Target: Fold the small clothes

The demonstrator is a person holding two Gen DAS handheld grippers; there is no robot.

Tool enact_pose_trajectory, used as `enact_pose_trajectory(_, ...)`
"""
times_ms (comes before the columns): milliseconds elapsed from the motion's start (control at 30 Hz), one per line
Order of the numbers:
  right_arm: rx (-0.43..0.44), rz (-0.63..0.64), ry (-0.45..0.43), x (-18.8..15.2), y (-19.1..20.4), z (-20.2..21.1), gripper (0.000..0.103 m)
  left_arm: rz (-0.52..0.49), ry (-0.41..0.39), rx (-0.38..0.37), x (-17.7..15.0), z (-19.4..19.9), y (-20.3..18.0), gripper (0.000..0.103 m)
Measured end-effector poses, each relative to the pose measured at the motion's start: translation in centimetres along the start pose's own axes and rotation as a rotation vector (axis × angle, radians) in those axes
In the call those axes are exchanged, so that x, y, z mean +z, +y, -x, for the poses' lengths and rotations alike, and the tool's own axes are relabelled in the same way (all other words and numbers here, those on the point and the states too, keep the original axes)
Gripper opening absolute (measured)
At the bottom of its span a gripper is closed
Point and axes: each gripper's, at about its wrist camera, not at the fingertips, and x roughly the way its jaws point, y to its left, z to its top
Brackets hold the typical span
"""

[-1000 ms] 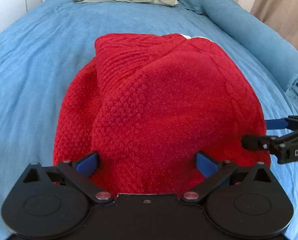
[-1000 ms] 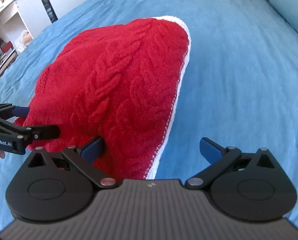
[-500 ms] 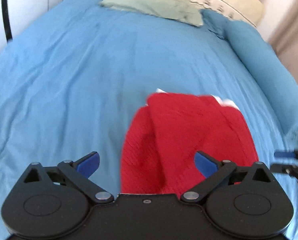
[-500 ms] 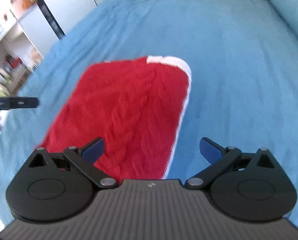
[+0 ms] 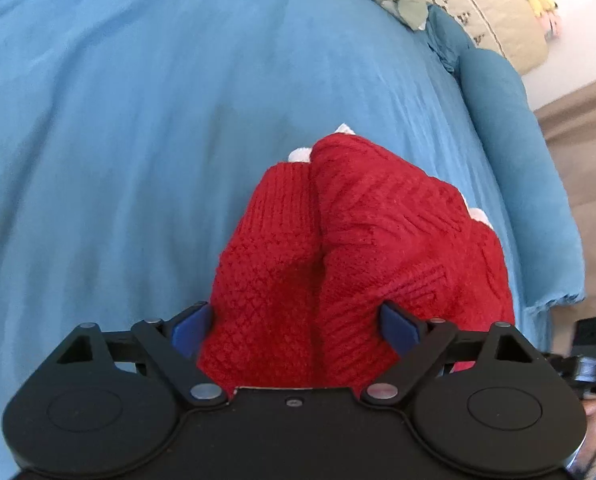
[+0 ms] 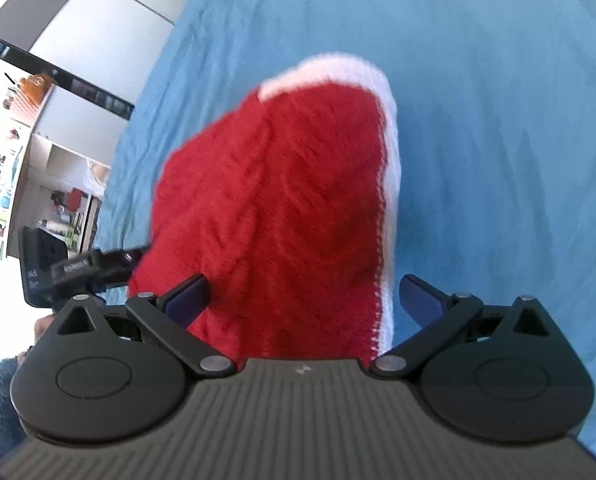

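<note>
Left wrist view: the left gripper (image 5: 294,326) is seen with jaws wide apart, having just been closing a little. The sweater (image 5: 337,248) bulks between them, and no pinch by the pads can be made out.
Right wrist view: the right gripper (image 6: 303,300) is held with jaws apart. The sweater lies against its left pad, and its right pad is over bare bed (image 6: 497,120).
Step, as judged: the near edge is being taken up for the next fold.
Done well: only the top layers should be pinched, both sides at matching points, so that the fold is laid square and the white trim is kept aligned.
Pose: both grippers are pitched steeply downward, side by side.
Sweater: it is bunched on the bed, running from between the jaws away ahead of them.
Farthest ahead: a pillow (image 5: 397,0).
</note>
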Motion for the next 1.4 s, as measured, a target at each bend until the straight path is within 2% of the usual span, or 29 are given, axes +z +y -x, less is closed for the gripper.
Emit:
enact_pose_trajectory(100,0.066,-0.071,0.033,-0.2,-1.1,-1.3,0.103,0.029,0.027,-0.016,-0.3,-0.4,0.8,0.095)
enact_pose_trajectory(267,0.142,-0.148,0.063,-0.5,-2.3,-2.9,0.103,0.078,0.024,-0.051,-1.3,-0.6,1.9,0.099)
enact_pose_trajectory(333,0.155,-0.155,0.069,-0.4,-2.3,-3.6,0.103,0.054,0.021,-0.037,-1.5,-1.1,1.2,0.103)
enact_pose_trajectory(467,0.148,-0.132,0.062,-0.4,-1.7,-4.7,0.103,-0.032,0.043,0.007,-1.8,-2.1,-1.4,0.102)
enact_pose_trajectory(533,0.132,-0.104,0.050,-0.5,-1.2,-4.8,0.103,-0.053,0.051,-0.001,-1.9,-2.4,-2.4,0.087)
enact_pose_trajectory(600,0.129,-0.103,0.033,-0.7,-1.2,-4.7,0.102,-0.058,0.049,-0.017,-2.1,-2.2,-3.0,0.079)
enact_pose_trajectory(700,0.146,-0.082,0.010,-1.0,-0.9,-4.1,0.092,-0.096,0.029,0.006,-2.4,-1.6,-4.1,0.070)
enact_pose_trajectory(767,0.145,-0.072,-0.005,-1.3,-0.7,-3.7,0.089,-0.128,0.012,0.019,-2.5,-1.1,-5.0,0.066)
enact_pose_trajectory(1033,0.220,-0.103,-0.056,-2.2,-0.5,-0.5,0.083,-0.203,-0.004,-0.043,-3.2,1.7,-8.2,0.050)
enact_pose_trajectory(1200,0.257,-0.123,-0.056,-4.0,-0.4,3.2,0.082,-0.196,0.005,-0.106,-5.5,4.0,-10.2,0.050)
enact_pose_trajectory(1400,0.265,-0.153,0.017,-9.2,-1.6,9.4,0.082,-0.140,0.065,-0.146,-12.7,6.6,-12.4,0.050)
